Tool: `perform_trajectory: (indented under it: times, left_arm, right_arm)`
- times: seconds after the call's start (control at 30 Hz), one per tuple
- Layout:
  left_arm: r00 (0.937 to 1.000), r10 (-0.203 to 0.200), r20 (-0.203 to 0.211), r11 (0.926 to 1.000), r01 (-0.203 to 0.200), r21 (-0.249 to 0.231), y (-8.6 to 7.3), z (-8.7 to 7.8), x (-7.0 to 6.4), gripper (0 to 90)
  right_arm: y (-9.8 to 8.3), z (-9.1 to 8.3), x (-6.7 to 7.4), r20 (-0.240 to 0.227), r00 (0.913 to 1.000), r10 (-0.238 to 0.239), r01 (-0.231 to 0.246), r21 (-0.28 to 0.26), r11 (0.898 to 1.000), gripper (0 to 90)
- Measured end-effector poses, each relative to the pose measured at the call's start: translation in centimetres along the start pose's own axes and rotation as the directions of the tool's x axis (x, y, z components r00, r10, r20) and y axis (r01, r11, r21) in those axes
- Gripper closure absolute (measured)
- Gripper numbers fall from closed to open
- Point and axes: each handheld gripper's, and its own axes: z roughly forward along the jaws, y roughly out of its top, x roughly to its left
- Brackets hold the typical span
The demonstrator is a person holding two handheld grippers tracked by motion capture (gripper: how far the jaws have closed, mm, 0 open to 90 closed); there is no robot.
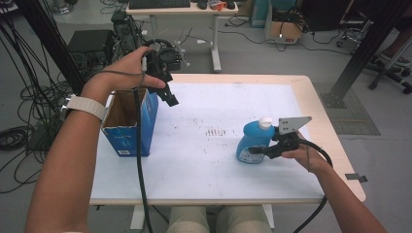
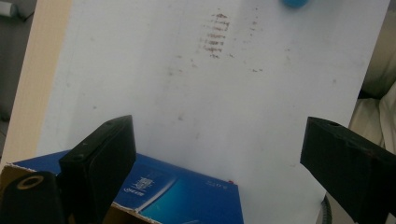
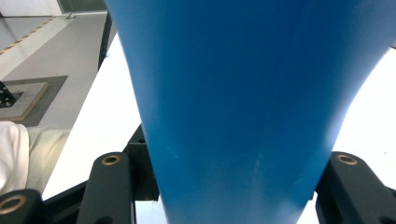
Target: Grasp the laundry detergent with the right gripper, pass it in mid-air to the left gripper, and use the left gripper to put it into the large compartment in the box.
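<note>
- While it sits on the desk (image 1: 204, 179) near the front right, the blue bottle (image 1: 253, 141) is clamped by the right gripper (image 1: 270, 143), jaws tight on its body.
- Farther back left, the left gripper (image 1: 167, 93) hangs over the open blue box (image 1: 130, 125), jaws wide apart, nothing between them.

A lab or workshop — cable bundles (image 1: 19, 131) on the floor, an equipment desk (image 1: 182, 9) behind.
</note>
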Motion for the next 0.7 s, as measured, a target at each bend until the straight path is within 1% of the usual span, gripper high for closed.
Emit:
perform_trajectory:
  times: [0.13,0.2,0.27,0.43,0.57,0.6,0.63,0.7]
  left_arm:
    - [1.0,0.002,0.002,1.0,-0.002,-0.002,0.0,-0.2,-0.2,10.7]
    - [1.0,0.005,0.007,1.0,-0.005,-0.002,0.1,-0.3,-0.4,10.6]
    - [0.9999,0.005,0.014,0.9999,-0.005,-0.012,0.1,-0.5,-0.6,10.4]
    - [0.9999,0.008,0.014,0.9999,-0.008,-0.009,0.4,-1.1,-1.1,10.4]
    - [0.9999,0.016,0.001,0.9998,-0.016,-0.007,0.6,-1.7,-1.6,10.5]
    - [0.9998,0.019,-0.004,0.9998,-0.019,-0.005,0.7,-1.9,-1.7,10.6]
    - [0.9998,0.019,-0.005,0.9998,-0.019,-0.003,0.7,-2.0,-1.8,10.6]
    - [0.9996,0.02,-0.018,0.9998,-0.02,-0.003,0.9,-2.5,-2.1,10.6]
  right_arm:
    - [0.4,-0.2,0.0,-0.003,1.0,-0.001,0.001,0.0,1.0,43.3]
    - [0.7,-0.3,0.0,-0.003,1.0,0.008,-0.008,-0.001,1.0,43.3]
    - [1.0,-0.4,0.1,-0.008,0.9999,0.012,-0.012,-0.001,1.0,43.3]
    - [2.2,-0.7,0.2,-0.019,0.9997,0.013,-0.013,-0.004,1.0,43.2]
    - [3.0,-0.9,0.4,-0.019,0.9997,0.013,-0.013,0.0,1.0,43.2]
    - [3.3,-0.9,0.5,-0.015,0.9997,0.02,-0.02,-0.011,1.0,43.3]
    - [3.5,-0.9,0.6,-0.012,0.9999,0.009,-0.009,-0.008,1.0,43.2]
    - [3.9,-0.9,0.7,-0.01,0.9999,0.006,-0.006,-0.007,1.0,43.2]
